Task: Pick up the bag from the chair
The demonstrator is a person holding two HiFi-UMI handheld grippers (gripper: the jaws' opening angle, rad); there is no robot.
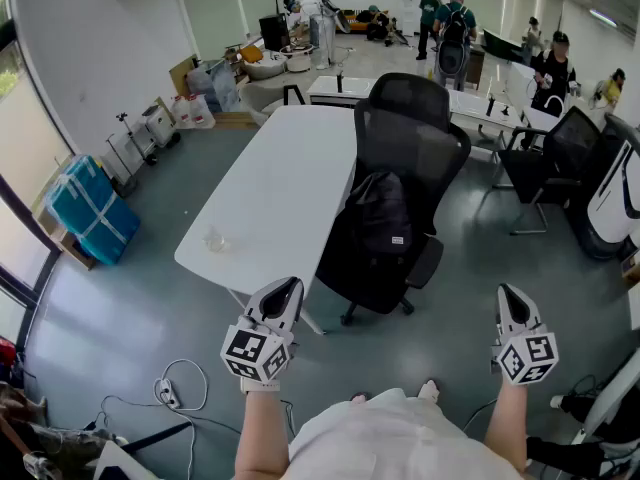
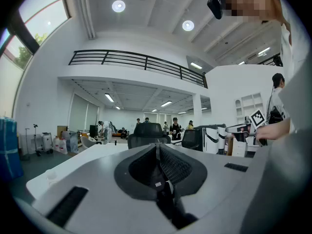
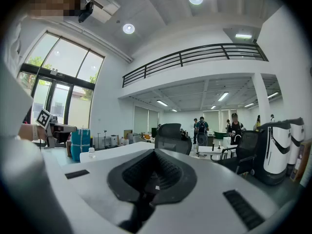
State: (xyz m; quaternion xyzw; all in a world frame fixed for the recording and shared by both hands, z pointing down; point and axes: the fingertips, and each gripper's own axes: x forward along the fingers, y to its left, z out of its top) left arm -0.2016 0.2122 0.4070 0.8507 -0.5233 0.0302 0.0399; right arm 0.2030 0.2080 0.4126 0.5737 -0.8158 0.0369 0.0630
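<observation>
Currently the person is holding both grippers low and close to the body, well short of the chair (image 1: 415, 133). The left gripper (image 1: 287, 287) is pointing toward the desk's near corner, and the right gripper (image 1: 508, 294) is hanging over bare grey floor (image 1: 450, 308). In the left gripper view the left gripper's (image 2: 157, 149) jaws are pressing together with nothing between them. The right gripper view is showing the same of the right gripper (image 3: 155, 156): jaws pressed together, nothing held.

The bag (image 1: 380, 213), black and closed, is sitting on the chair's seat and leaning upright against the mesh backrest. What it is carrying cannot be told.

The chair is standing just beside the right long edge of the white desk (image 1: 280, 183), its wheeled base on the floor toward the person. Between the grippers and the chair the floor is lying open. To the chair's right a stretch of floor is running to a second black chair (image 1: 560, 153) and a white machine (image 1: 615, 203) at the picture's edge. At lower left, cables and a power strip (image 1: 165, 393) are trailing over the floor near the left gripper.

A small clear bottle (image 1: 215, 239) is standing alone near the desk's near end. By the window at left a blue wrapped bundle (image 1: 90, 208) is resting on the floor, its contents hidden. Farther back, several people are standing among other desks.
</observation>
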